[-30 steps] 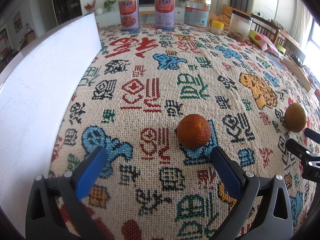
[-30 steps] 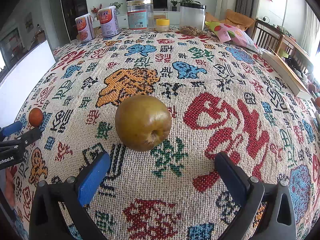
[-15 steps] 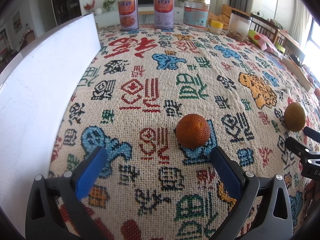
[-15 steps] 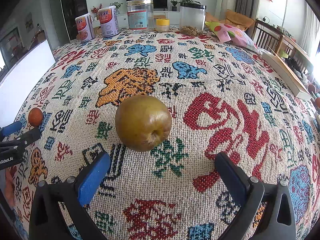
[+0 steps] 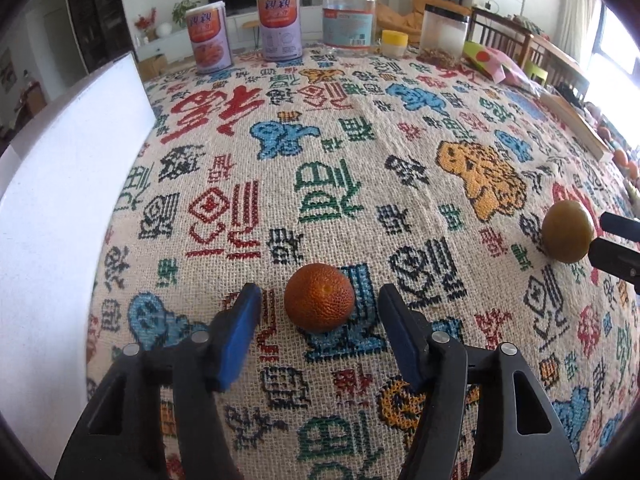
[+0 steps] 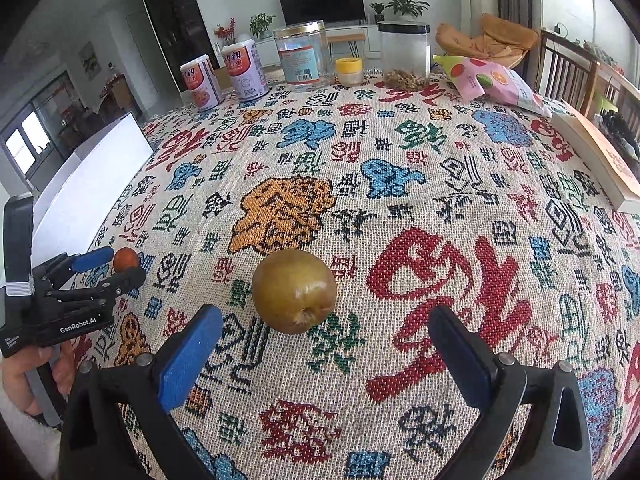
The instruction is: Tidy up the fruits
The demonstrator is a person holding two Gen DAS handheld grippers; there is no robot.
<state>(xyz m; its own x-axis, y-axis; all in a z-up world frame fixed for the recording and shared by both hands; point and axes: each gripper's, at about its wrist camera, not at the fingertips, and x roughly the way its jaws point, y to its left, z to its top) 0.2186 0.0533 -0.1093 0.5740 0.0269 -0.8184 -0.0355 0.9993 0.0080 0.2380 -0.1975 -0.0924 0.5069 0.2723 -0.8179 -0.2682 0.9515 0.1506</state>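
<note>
Item one: a small orange fruit [image 5: 319, 297] with pebbled rind on the woven tablecloth [image 5: 328, 184], near-left by the white board [image 5: 60, 184]; our left gripper [image 5: 318, 312] has just been closing, its pads flanking the fruit but not yet pressing. We judge it light, firm and grippy, best taken across its widest part. Item two: a smooth olive-brown fruit, perhaps a pear [image 6: 294, 291], lies ahead of our wide-open right gripper [image 6: 324, 344]; heavier, slicker, bruisable.

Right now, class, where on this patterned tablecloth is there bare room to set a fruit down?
Free: the wide middle between the orange fruit, the green-brown fruit and the far cans; also the cloth right of the green-brown fruit, up to the book. Crowded: the far edge, with cans, jars and a snack bag.
</note>
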